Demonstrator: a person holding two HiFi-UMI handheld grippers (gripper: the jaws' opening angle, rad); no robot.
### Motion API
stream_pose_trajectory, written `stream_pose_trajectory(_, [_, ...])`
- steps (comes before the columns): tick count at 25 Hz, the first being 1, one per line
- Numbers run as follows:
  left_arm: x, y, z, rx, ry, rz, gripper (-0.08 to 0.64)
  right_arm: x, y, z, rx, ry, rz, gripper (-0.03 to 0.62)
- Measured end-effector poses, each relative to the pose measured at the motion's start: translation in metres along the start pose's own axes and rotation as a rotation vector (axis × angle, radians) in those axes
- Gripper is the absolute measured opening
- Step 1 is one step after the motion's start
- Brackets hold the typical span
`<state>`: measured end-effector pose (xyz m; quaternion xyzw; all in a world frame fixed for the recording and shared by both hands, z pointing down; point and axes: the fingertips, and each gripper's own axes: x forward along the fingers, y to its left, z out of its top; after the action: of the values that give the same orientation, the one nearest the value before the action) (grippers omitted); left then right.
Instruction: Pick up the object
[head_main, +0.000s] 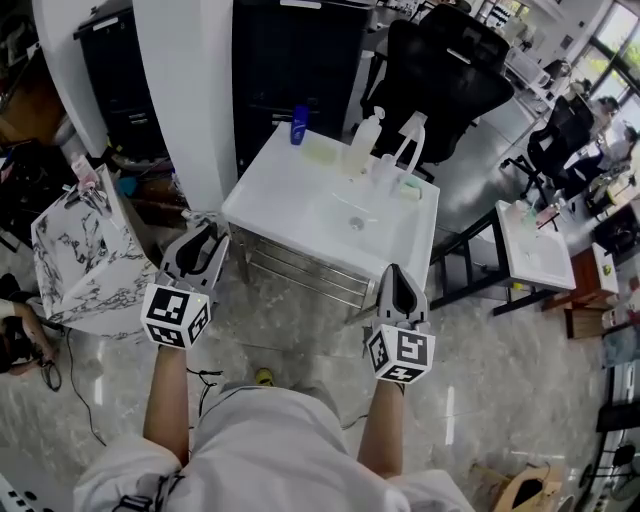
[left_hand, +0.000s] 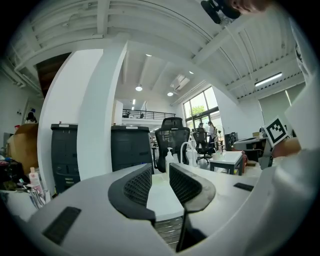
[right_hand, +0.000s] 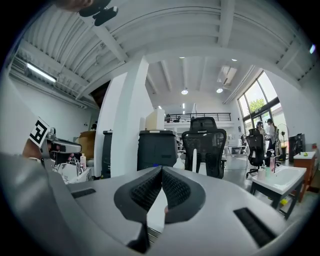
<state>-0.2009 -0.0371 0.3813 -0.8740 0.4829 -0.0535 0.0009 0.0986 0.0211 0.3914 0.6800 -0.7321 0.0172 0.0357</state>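
Jaws stand slightly apart and empty on the left gripper (head_main: 204, 232), closed together on the right gripper (head_main: 396, 272). One blue bottle (head_main: 299, 125) and one pump bottle (head_main: 363, 146) stand at the white tabletop's (head_main: 272, 192) far edge. Only the head view shows its basin (head_main: 356, 222).

In the head view the right gripper (head_main: 398, 275) covers the near right corner of the bench (head_main: 290, 195). The bottles (head_main: 364, 145) at its far edge are too small to identify, perhaps soap dispensers. The bottom edge cuts off the person's torso (head_main: 270, 450).
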Motion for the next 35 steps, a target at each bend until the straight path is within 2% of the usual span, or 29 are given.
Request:
stream_pose_trajectory(7, [0.032,0.017,-0.006,-0.018,0.009,-0.018,0.117,0.03,-0.003,-0.002,-0.002,0.01,-0.012,0.006])
stream_pose_trajectory(16, [0.092,0.023,-0.009,0.007,0.024,-0.05,0.117,0.089,-0.019,-0.006,0.014,0.007,0.004,0.006])
stream_pose_trajectory(35, [0.285,0.054,-0.005,0.027,0.084,-0.005,0.117,0.286,-0.098,-0.012,0.056,0.039,0.089,0.006])
